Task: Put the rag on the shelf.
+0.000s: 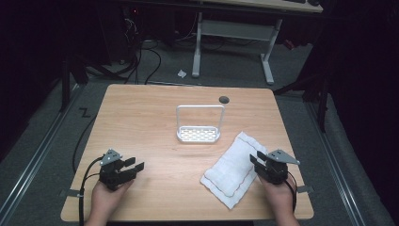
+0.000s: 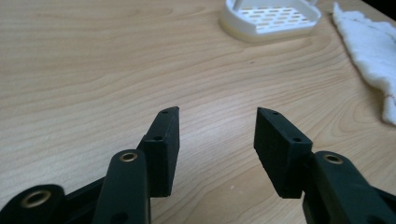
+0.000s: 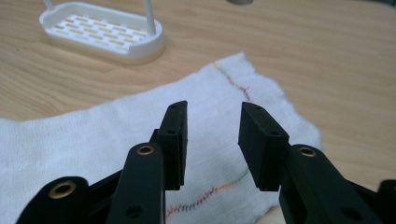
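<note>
The left tongs [image 1: 133,165] rest low over the near left part of the light wooden counter [image 1: 141,117], held in the person's left hand [image 1: 104,200]; their black jaws stand spread with bare wood between them, grasping nothing. In the left gripper view the same tongs [image 2: 217,122] point across the counter towards the far right.

The right tongs [image 1: 257,157] sit at the near right, held in the right hand [image 1: 280,202], and their jaws are likewise released with a clear gap. In the right gripper view these tongs [image 3: 212,112] hang just above a white folded cloth with a thin coloured stitched line [image 3: 93,135]; whether the jaw tips touch the fabric cannot be told.

That cloth [image 1: 234,169] lies flat and slanted on the counter, its near right edge just beside the right tongs and its far corner near a white slotted plastic tray with a tall wire loop handle [image 1: 199,134]. The tray stands upright around the middle of the counter, well apart from the left tongs. A small dark round disc [image 1: 224,99] sits near the far edge of the counter, beyond the tray.
</note>
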A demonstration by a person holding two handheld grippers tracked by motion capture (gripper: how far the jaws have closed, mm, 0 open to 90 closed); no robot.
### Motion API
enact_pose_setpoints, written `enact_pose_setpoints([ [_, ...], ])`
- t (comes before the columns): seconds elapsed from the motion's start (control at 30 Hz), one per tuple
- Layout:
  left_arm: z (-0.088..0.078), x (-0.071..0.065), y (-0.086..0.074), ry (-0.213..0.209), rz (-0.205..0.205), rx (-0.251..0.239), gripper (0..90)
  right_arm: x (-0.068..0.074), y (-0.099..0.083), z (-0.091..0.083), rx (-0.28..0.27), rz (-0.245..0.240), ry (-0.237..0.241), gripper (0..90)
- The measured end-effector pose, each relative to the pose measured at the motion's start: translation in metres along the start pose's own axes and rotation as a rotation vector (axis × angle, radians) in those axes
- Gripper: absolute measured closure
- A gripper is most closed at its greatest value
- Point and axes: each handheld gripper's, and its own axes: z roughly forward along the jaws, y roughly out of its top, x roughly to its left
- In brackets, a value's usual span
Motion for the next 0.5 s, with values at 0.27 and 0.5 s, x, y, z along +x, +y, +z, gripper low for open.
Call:
enact_pose_setpoints([
  [0.27, 0.010, -0.011, 0.000, -0.037, 0.022, 0.032, 49.0, -0.005, -0.007, 0.003, 0.033, 0.007, 0.024, 62.5],
  [0.5, 0.017, -0.029, 0.001, -0.088, 0.060, 0.030, 48.7, -0.016, -0.009, -0.003, 0.021, 0.045, 0.029, 64.0],
])
